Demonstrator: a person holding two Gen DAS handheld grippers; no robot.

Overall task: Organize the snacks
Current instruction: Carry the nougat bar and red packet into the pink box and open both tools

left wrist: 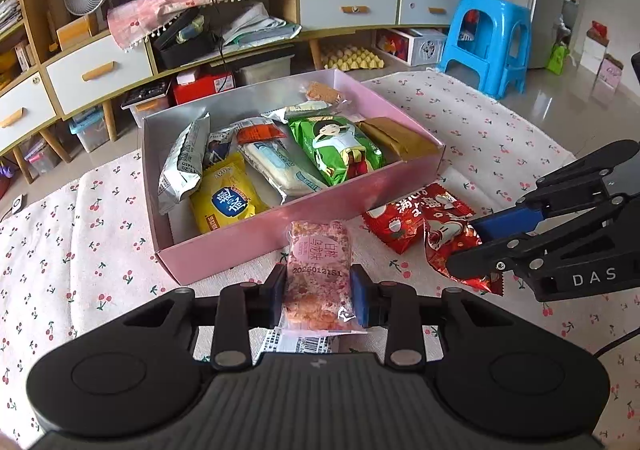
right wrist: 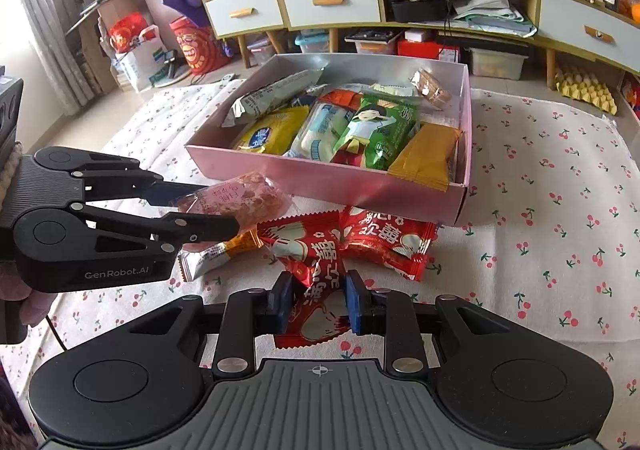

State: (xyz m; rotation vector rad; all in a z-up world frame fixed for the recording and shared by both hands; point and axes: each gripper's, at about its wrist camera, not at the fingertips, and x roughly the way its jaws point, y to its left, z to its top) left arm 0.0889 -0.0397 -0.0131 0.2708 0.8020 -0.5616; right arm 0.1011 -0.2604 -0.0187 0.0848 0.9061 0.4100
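My left gripper (left wrist: 320,294) is shut on a pink snack bar (left wrist: 318,262) in a clear wrapper, just in front of the near wall of the pink box (left wrist: 280,226). The right wrist view shows that gripper (right wrist: 218,207) with the bar (right wrist: 252,195) poking out toward the box (right wrist: 320,177). My right gripper (right wrist: 320,302) is shut on a crumpled red packet (right wrist: 320,274), also seen in the left wrist view as the gripper (left wrist: 464,246) clamping the packet (left wrist: 444,246). Several snacks fill the box.
A second red packet (right wrist: 384,246) lies on the cherry-print cloth (right wrist: 540,230) beside the box. A silver and orange packet (right wrist: 212,254) lies under the left gripper. Low cabinets (left wrist: 100,69) and a blue stool (left wrist: 488,37) stand beyond the table.
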